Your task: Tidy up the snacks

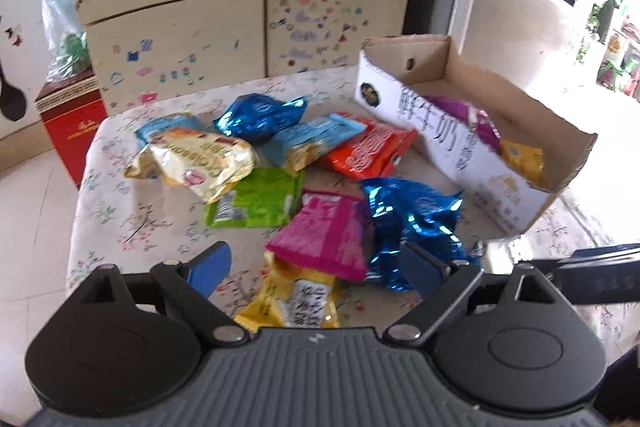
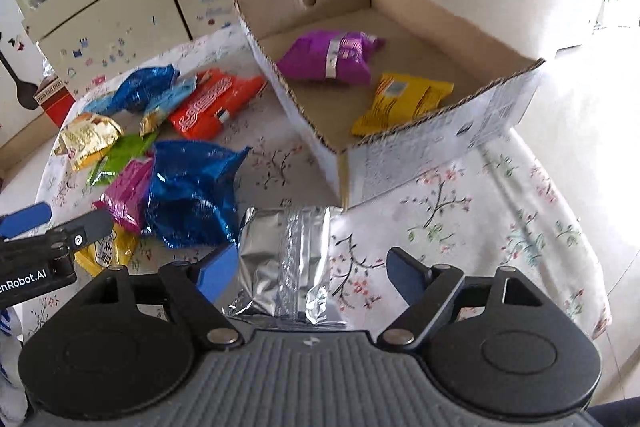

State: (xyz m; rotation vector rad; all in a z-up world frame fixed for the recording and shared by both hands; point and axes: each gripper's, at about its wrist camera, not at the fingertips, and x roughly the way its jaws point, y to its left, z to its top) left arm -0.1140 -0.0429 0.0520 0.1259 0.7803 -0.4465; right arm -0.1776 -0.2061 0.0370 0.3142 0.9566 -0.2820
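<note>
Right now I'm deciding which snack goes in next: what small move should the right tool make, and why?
Probably close the right tool on the silver foil packet. The packet already lies between its open fingers, the left pad beside the packet's edge, the right pad clear of it. The cardboard box just beyond holds only a purple packet and a yellow one, so there is room.

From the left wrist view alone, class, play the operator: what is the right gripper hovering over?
Observer: A silver packet lies on the cloth between the right gripper fingers, unclamped.
Operator: Where is it relative to the box?
Observer: Just off the near corner of the cardboard box.
Operator: Is the box crowded?
Observer: No. It holds only a purple packet and a yellow packet, with much of its floor bare.
</note>
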